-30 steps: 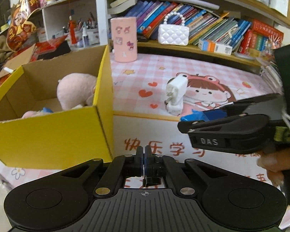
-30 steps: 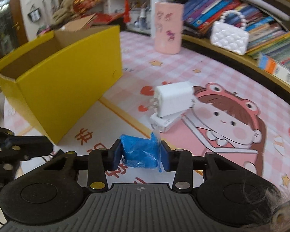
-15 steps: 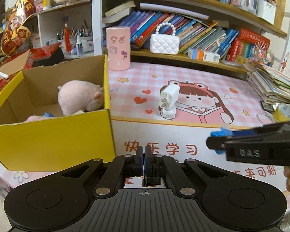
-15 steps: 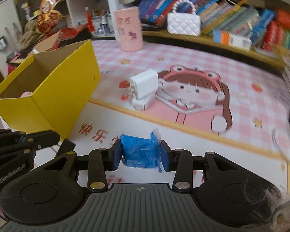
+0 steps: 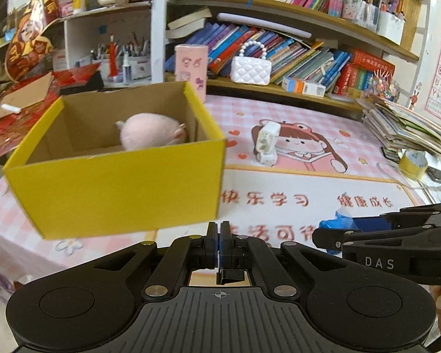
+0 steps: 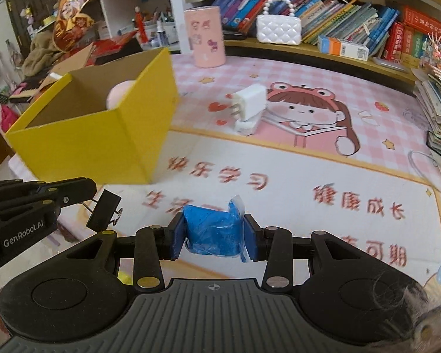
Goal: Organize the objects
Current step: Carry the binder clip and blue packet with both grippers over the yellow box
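My right gripper (image 6: 213, 235) is shut on a blue plastic-wrapped packet (image 6: 213, 231) and holds it above the mat near the table's front; it also shows in the left wrist view (image 5: 338, 225). My left gripper (image 5: 219, 242) is shut; in the right wrist view it (image 6: 82, 189) grips a small black binder clip (image 6: 104, 213). A yellow cardboard box (image 5: 117, 182) stands at the left with a pink plush toy (image 5: 150, 131) inside. Two white chargers (image 6: 248, 108) lie stacked on the pink cartoon mat (image 6: 279, 176).
A pink cylinder holder (image 6: 204, 36) and a white quilted purse (image 6: 278, 28) stand at the back before shelves of books. A stack of magazines (image 5: 405, 132) and a yellow tape roll (image 5: 413, 163) sit at the right edge.
Both grippers have pulled back and risen from the mat; the right one still carries the blue packet. The box now sits more central in the left wrist view.
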The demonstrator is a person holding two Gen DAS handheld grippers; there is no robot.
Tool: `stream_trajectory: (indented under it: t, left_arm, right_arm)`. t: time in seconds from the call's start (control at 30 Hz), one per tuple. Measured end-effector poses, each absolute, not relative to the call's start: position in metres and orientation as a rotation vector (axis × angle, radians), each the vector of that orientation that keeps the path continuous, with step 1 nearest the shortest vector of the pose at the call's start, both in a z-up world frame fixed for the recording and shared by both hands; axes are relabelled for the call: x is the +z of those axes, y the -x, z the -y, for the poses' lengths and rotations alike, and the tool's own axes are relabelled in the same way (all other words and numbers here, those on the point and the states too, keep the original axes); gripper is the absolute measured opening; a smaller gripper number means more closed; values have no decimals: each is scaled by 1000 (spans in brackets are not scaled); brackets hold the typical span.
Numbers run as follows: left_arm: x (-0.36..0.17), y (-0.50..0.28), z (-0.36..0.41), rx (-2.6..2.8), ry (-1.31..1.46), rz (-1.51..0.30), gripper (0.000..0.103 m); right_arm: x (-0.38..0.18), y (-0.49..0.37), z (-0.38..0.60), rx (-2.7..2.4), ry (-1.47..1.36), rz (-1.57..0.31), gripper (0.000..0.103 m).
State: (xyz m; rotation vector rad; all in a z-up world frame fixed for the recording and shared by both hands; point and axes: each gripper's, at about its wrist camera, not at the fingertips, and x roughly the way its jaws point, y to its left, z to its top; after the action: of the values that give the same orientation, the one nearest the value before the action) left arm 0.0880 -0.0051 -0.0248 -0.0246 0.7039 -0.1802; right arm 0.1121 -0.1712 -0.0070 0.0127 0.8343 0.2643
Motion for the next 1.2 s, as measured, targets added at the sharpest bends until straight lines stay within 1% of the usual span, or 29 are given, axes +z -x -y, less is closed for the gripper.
stream_trajectory:
  t: [0.43,0.73,1.03,1.2]
  left_arm:
    - [-20,-42,-55,-180,-2,-696,0]
    - [-14,-19,-97,-127,6,-663,0]
    - [11,-29,-115,-110,47,-564,0]
    - [34,-56,-118,-87,47,-475,0]
  right_arm:
    - [-9,-64,105,281,-29,-822,38]
    - [-9,-50,62,332,-14,-809,38]
    - [7,-58,38,360,29,-735,38]
    - [30,-86,30,373,47,-629,38]
